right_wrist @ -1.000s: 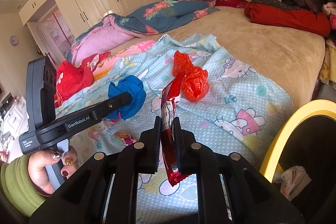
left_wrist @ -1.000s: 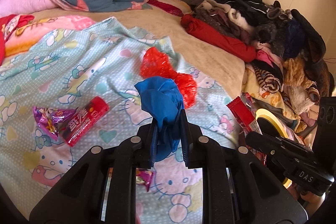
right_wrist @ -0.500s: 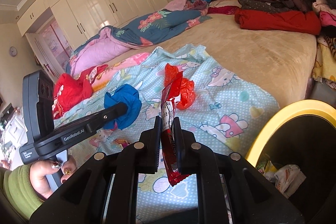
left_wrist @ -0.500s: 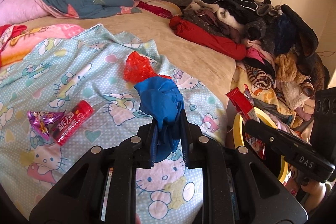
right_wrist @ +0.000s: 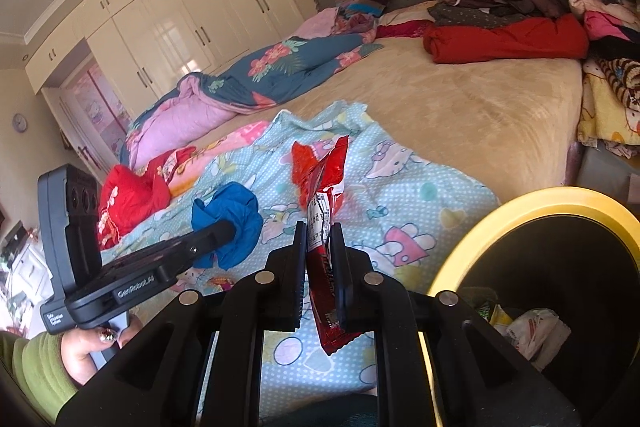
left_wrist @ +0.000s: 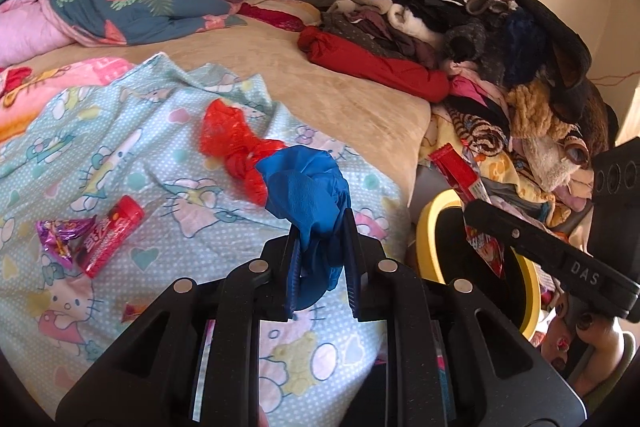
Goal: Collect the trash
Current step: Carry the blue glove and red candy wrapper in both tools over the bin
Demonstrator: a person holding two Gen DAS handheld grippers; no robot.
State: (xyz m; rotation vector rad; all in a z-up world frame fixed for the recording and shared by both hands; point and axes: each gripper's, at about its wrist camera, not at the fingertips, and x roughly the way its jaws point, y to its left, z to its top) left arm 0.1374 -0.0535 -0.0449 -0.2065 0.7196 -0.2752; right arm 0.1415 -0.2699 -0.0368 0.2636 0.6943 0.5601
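Through the left wrist camera I see my left gripper (left_wrist: 318,247) pinching a crumpled blue bag (left_wrist: 306,187), carried above the cartoon-print sheet (left_wrist: 168,227) toward the yellow-rimmed bin (left_wrist: 426,223) just off the bed's edge. To the right my right gripper (left_wrist: 486,223) comes in side-on, clamped on a red snack wrapper (left_wrist: 458,169) that hangs over the bin's mouth. On the sheet in this view I count one crumpled red bag (left_wrist: 228,139), one red candy tube (left_wrist: 110,237), one purple foil wrapper (left_wrist: 60,235) touching the tube, and one small wrapper (left_wrist: 134,311) near my fingers: four pieces yet to gather. I judge the step in hand to be the carry to the bin; next I must bring each load over the dark opening and part the jaws so it drops inside, the light blue bag needing a clean release so it does not snag. Through the right wrist camera the jaws are pressed onto the same red wrapper (right_wrist: 326,223), held upright, with the bin (right_wrist: 560,197) at lower right. Inside I can make out a white crumpled wrapper (right_wrist: 534,331) and a greenish scrap beside it; any more is hidden in the dark. One bin, two loads in hand.
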